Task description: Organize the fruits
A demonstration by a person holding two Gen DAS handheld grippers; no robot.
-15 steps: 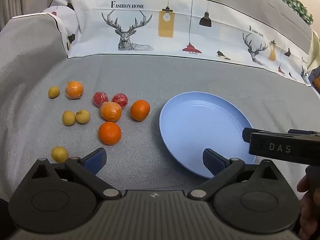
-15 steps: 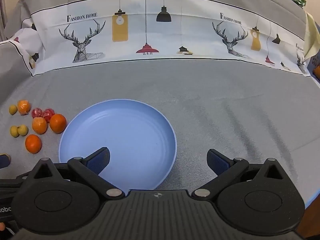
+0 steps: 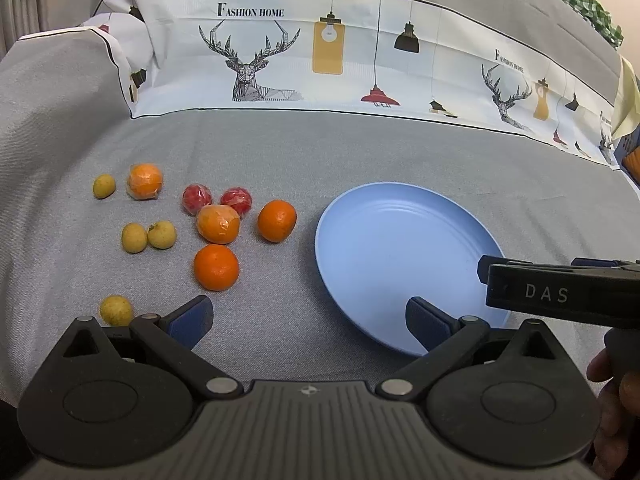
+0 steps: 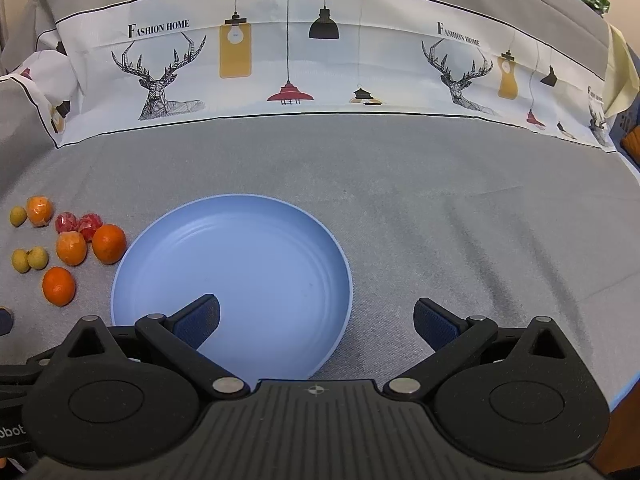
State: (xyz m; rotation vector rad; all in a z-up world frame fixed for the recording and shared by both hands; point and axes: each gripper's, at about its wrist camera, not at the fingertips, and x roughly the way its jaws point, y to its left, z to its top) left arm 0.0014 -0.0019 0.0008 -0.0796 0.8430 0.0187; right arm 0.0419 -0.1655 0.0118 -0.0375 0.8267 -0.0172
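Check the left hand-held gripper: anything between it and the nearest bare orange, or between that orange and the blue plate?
Nothing visible. The left hand-held gripper is open, with only bare grey cloth up to the nearest orange. From there to the blue plate the cloth is also bare; another orange sits farther back, off that line.

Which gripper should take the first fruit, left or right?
Left. The left gripper is open, with the nearest orange just ahead; the right gripper faces the empty blue plate.
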